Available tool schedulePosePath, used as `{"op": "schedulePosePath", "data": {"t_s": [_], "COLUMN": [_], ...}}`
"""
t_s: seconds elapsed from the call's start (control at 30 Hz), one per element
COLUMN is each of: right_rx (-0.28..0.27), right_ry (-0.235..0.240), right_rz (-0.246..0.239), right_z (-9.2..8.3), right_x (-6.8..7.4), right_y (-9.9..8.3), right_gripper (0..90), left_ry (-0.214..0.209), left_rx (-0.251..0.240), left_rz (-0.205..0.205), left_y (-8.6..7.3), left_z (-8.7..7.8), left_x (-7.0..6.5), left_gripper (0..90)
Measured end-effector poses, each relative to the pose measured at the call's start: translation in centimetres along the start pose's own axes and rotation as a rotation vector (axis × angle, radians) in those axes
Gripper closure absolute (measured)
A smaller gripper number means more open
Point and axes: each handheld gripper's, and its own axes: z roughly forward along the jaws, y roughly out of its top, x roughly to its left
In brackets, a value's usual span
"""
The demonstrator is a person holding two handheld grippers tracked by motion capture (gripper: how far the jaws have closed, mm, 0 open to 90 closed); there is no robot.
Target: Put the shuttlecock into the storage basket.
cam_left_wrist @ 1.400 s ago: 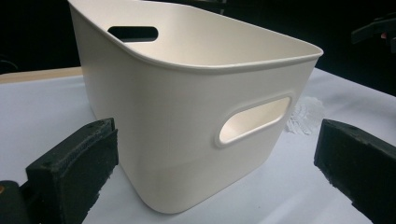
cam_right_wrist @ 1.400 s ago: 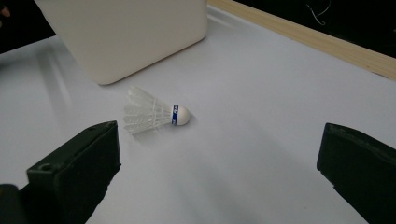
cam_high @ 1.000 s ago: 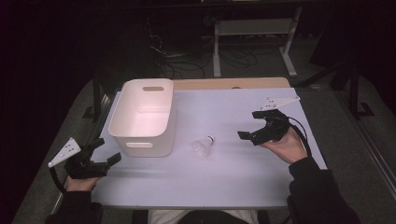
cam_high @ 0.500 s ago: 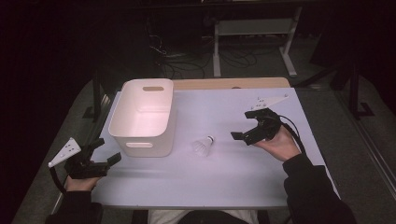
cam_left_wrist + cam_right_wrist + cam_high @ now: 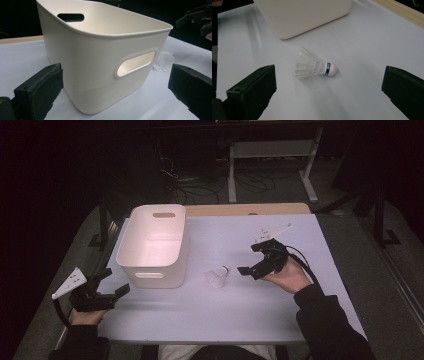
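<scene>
1. A shuttlecock lies on its side just below the middle of the high view, on the white table, just right of the white bin and apart from it.
2. The right gripper hangs right of centre, near the shuttlecock, jaws spread wide and holding nothing; in the right gripper view the shuttlecock sits between them, cork tip toward the right.
3. The left gripper rests at the lower left, jaws wide apart and empty, facing the bin's near wall.
4. This looks like the approach before a pick-up.
5. Next, I'd judge, the right gripper must lower around the shuttlecock and close gently; the feathers would crush easily.
</scene>
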Motion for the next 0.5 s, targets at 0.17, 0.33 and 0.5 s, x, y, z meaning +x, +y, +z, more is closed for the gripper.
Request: {"op": "schedulePosePath", "data": {"t_s": [0.17,0.33,0.5], "right_rx": [0.006,0.025,0.059], "right_ry": [0.008,0.033,0.051], "right_rz": [-0.001,-0.011,-0.020], "right_z": [0.4,1.5,2.5], "right_x": [0.2,0.6,1.0], "right_y": [0.1,0.2,0.0], "right_gripper": [0.0,0.0,0.0], "left_ry": [0.000,-0.001,-0.001], "left_rx": [0.000,0.002,0.001], "left_rz": [0.001,0.003,0.001], "left_y": [0.0,0.0,0.0], "left_z": [0.0,0.0,0.0], "left_x": [0.0,0.0,0.0], "left_gripper": [0.0,0.0,0.0]}}
